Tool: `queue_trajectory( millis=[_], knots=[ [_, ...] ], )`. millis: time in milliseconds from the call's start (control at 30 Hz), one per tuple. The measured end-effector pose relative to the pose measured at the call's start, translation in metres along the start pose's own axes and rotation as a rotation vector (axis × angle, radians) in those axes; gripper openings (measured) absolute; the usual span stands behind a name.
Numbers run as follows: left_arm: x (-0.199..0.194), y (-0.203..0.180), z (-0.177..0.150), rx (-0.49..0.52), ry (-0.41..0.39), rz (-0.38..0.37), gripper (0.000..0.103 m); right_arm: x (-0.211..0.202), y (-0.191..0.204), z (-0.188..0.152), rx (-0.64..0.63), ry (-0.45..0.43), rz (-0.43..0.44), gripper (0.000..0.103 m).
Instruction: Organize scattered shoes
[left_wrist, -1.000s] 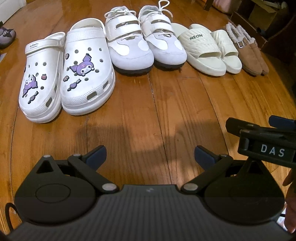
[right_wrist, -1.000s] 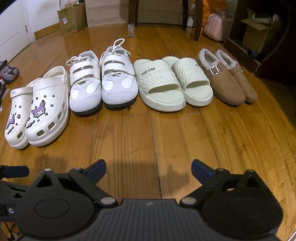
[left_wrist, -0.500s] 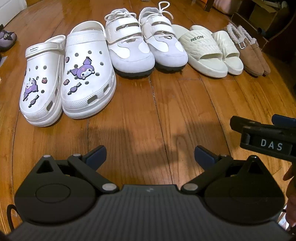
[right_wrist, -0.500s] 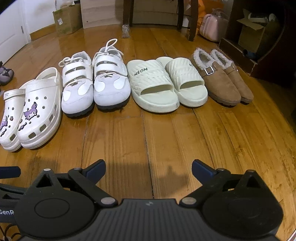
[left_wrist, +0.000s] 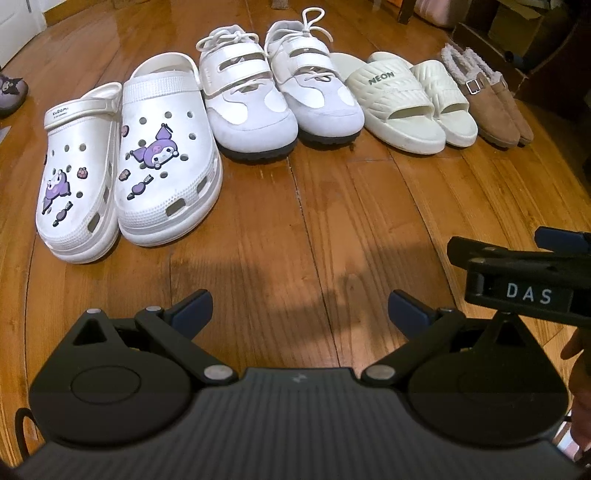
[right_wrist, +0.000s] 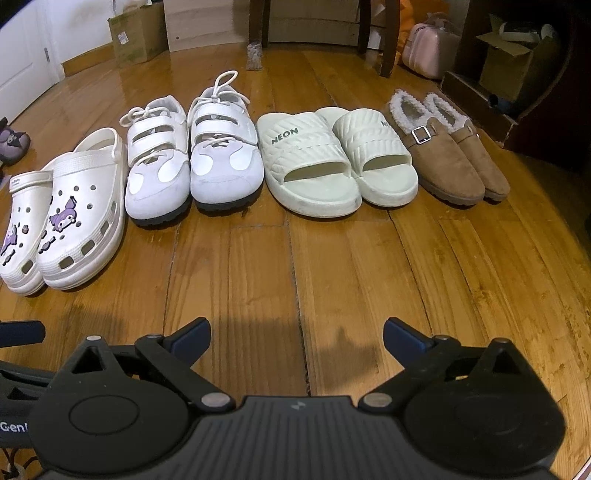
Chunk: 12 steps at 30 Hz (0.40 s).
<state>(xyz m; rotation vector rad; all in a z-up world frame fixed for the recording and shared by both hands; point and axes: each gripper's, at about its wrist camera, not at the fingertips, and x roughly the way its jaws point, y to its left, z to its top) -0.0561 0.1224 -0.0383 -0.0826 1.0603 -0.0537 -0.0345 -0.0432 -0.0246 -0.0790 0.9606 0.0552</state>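
Note:
Shoes stand in a row of pairs on the wooden floor, toes toward me. From the left: white clogs with purple charms (left_wrist: 162, 170) (right_wrist: 79, 218), white strap sneakers (left_wrist: 280, 103) (right_wrist: 192, 155), cream NEON slides (left_wrist: 402, 107) (right_wrist: 332, 158), and brown fleece-lined slippers (left_wrist: 487, 99) (right_wrist: 447, 151). My left gripper (left_wrist: 301, 310) hovers open over bare floor in front of the clogs and sneakers, holding nothing. My right gripper (right_wrist: 297, 334) is open and empty too, in front of the sneakers and slides. The right tool's side (left_wrist: 524, 284) shows in the left wrist view.
A purple shoe (right_wrist: 13, 142) lies apart at the far left near a white door. Cardboard boxes (right_wrist: 138, 35), chair legs (right_wrist: 386, 40), a pink case (right_wrist: 430, 44) and a dark shelf unit (right_wrist: 517, 74) stand behind the row. A hand (left_wrist: 580, 369) shows at the right edge.
Both cameras have drifted slightly, so the shoe row shifts in view. The shoes have not moved, and both grippers stay open and empty.

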Motion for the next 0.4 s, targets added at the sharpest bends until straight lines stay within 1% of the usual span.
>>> queue_trajectory(
  millis=[400],
  knots=[
    [-0.0003,-0.0007,0.0000,0.004,0.007,0.005,0.103,-0.0006,-0.0014,-0.0012,0.015,0.020,0.018,0.101]
  ],
)
